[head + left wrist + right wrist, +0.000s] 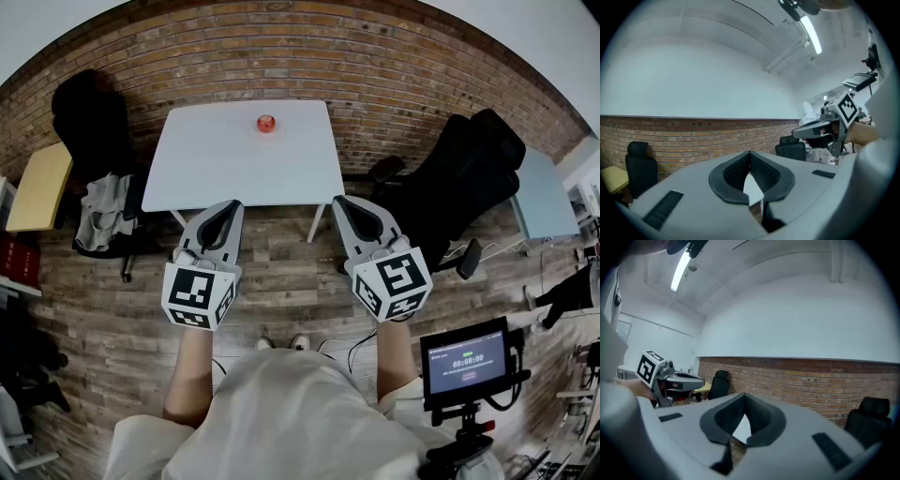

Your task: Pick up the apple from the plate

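- Red and very small in the head view, the apple (pixel 266 123) sits near the far edge of the white table (pixel 225 169), close to the brick wall (pixel 394 75). Any plate under it is too pale and distant to make out.
- Both tools are held roughly level over the wooden floor (pixel 281 272), well short of the table. The left gripper (pixel 750 154) has its jaws pressed together at the tips with nothing between them. The right gripper (pixel 744 397) looks the same, closed and empty.
- Handling, as a judgement: an apple is firm and only moderately heavy. Its smooth, rounded skin can slip out of a shallow pinch, and too hard a squeeze would bruise it. The safest hold is probably across its widest middle, one jaw on each side, so the jaws must first open wider than the fruit.
- Orientation: the fruit is near round, so it has no real long axis, only the stem-to-base line. That line is likely upright, but no stem shows at this distance. The side of approach should matter little.
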